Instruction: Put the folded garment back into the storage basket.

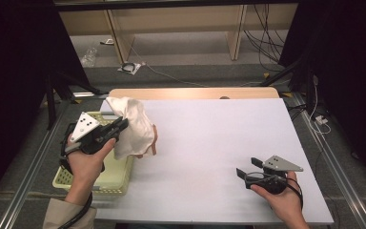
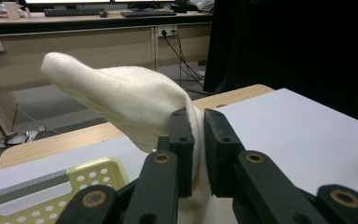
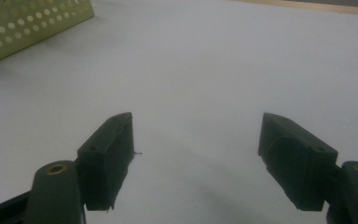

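The table [image 1: 209, 157] carries a plain white sheet over a light wooden top, whose bare far edge shows as a narrow strip; the sheet is unmarked and bears no print; beyond the table lies a grey floor with loose black cables [image 1: 262, 43] and the legs of a wooden desk [image 1: 176, 21], and dark curtains close off both sides of the room; in the left gripper view a long desk with a keyboard stands at the far wall; a label on that desk's front is too small to read, and no other writing can be made out. A pale yellow-green basket [image 1: 116, 174] with perforated walls sits at the left edge of the table, partly under the left hand. The left gripper [image 1: 116, 129] is held above the basket, its jaws pressed together on a fold of the cream cloth [image 1: 133, 126]; the cloth hangs in the air over the basket's right rim and the adjoining sheet, its long axis running from a raised corner at the far left down to a loose lower end near the sheet; in the left gripper view the free corner points up and to the left, away from the jaws. The right gripper [image 1: 248, 172] rests low over the near right part of the sheet, pointing left, jaws spread wide with nothing between them.
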A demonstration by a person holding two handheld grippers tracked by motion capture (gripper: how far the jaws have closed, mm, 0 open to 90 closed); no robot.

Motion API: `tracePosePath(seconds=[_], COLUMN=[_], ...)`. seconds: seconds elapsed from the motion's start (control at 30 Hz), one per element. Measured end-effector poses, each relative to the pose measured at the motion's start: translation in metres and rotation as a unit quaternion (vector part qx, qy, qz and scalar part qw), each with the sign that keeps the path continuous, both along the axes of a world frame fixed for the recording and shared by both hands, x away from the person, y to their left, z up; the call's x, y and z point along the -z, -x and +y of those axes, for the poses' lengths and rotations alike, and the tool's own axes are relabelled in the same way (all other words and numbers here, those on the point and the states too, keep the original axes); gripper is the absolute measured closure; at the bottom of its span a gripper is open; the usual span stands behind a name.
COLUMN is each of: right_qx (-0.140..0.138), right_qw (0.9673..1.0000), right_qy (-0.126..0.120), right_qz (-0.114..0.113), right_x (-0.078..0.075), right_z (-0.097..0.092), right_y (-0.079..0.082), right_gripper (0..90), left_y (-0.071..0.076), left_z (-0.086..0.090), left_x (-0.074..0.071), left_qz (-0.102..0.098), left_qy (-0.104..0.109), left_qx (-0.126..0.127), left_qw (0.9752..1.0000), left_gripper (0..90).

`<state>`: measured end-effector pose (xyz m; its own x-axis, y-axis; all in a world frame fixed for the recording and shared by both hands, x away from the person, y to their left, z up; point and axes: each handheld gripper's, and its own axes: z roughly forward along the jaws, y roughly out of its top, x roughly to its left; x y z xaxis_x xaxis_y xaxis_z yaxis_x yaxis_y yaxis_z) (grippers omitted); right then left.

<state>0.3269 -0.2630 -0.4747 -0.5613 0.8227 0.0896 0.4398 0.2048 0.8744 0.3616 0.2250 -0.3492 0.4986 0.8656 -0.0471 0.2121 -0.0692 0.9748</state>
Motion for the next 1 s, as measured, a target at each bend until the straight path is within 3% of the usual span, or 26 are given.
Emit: tracePosePath(seconds=[1.0], right_qx=[0.0], right_qw=[1.0], right_qy=[0.001], right_qz=[0.002], right_x=[0.0], right_z=[0.0], right_y=[0.0], right_gripper=[27.5], left_y=[-0.001], left_z=[0.011], left_x=[-0.002], left_qz=[0.007], left_qy=[0.003], left_qx=[-0.009], left_qw=[0.9999], left_gripper=[81.7])
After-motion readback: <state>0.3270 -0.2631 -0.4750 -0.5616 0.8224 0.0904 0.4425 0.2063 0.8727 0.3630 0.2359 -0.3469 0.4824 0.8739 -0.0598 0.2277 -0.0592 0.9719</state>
